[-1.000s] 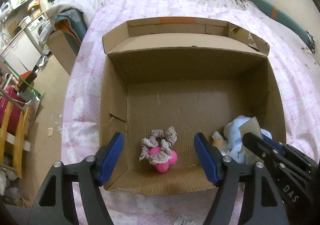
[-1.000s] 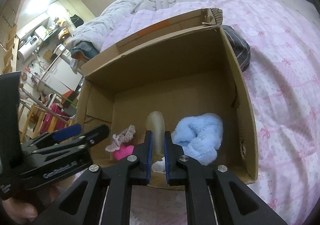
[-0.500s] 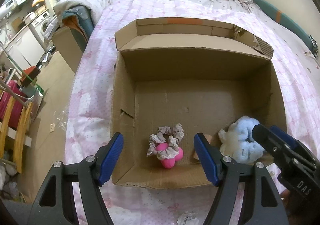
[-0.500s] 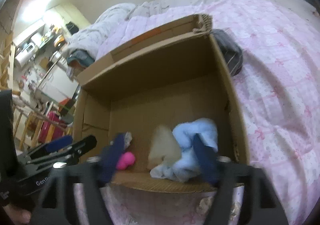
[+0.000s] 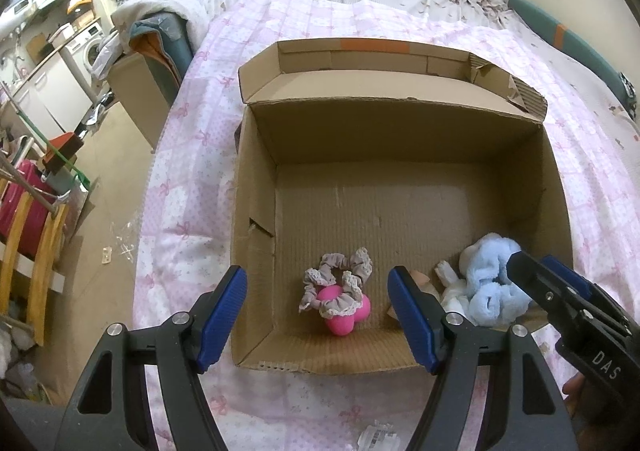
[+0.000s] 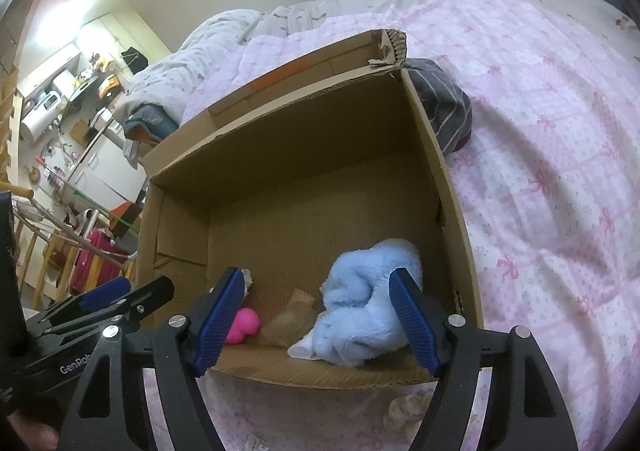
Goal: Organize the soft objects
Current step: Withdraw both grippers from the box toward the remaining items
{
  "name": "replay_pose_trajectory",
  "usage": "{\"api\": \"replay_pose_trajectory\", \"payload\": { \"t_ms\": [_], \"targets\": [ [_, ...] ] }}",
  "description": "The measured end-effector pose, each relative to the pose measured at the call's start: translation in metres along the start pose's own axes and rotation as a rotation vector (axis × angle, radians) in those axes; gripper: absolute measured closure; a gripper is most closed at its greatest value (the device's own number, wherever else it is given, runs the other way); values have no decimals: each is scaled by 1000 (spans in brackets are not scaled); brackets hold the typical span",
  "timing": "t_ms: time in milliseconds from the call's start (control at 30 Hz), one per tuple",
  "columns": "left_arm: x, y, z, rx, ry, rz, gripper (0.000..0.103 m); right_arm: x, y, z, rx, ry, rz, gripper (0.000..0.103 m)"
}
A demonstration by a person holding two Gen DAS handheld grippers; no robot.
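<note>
An open cardboard box [image 5: 256, 187] sits on the pink bed. Inside lie a grey frilly scrunchie [image 5: 340, 279] on a pink soft toy [image 5: 344, 315], a beige sock-like piece [image 6: 290, 317] and a fluffy light-blue item [image 5: 490, 279], which also shows in the right wrist view [image 6: 368, 299]. My left gripper [image 5: 318, 319] is open and empty above the box's near edge. My right gripper [image 6: 316, 325] is open and empty, just above the near right corner, over the blue item.
A dark striped cloth [image 6: 444, 107] lies on the bed beside the box's right wall. The pink quilt [image 5: 580, 155] surrounds the box. Crumpled tissue [image 6: 408, 407] lies in front of it. Furniture and a red stool [image 5: 24, 219] stand on the floor at left.
My right gripper has opened and let go of the beige piece, which now lies in the box beside the blue item. Both grippers have pulled back and up a little.
</note>
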State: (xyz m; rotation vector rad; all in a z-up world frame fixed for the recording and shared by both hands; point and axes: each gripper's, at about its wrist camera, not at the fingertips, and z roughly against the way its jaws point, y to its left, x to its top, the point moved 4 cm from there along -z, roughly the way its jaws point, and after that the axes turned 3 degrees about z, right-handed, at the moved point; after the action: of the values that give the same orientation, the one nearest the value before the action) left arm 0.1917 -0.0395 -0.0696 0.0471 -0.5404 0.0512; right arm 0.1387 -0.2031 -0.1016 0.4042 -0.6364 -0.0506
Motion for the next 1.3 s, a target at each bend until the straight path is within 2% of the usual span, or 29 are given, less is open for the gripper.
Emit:
{"api": "replay_pose_trajectory", "payload": {
  "t_ms": [467,767,1133,1300],
  "targets": [
    [-17,32,27,-26,-33,47,33,-14,-13,22,-32,2,-59,23],
    [-46,58,50,-64,-41,77,33,-28,-13,51,-92,-33,-29,24],
    [-85,80,38,-70,29,125,33,-52,-7,62,-112,-9,-17,24],
    [-104,73,22,-119,108,138,33,-61,-4,59,-139,21,44,24]
  ]
}}
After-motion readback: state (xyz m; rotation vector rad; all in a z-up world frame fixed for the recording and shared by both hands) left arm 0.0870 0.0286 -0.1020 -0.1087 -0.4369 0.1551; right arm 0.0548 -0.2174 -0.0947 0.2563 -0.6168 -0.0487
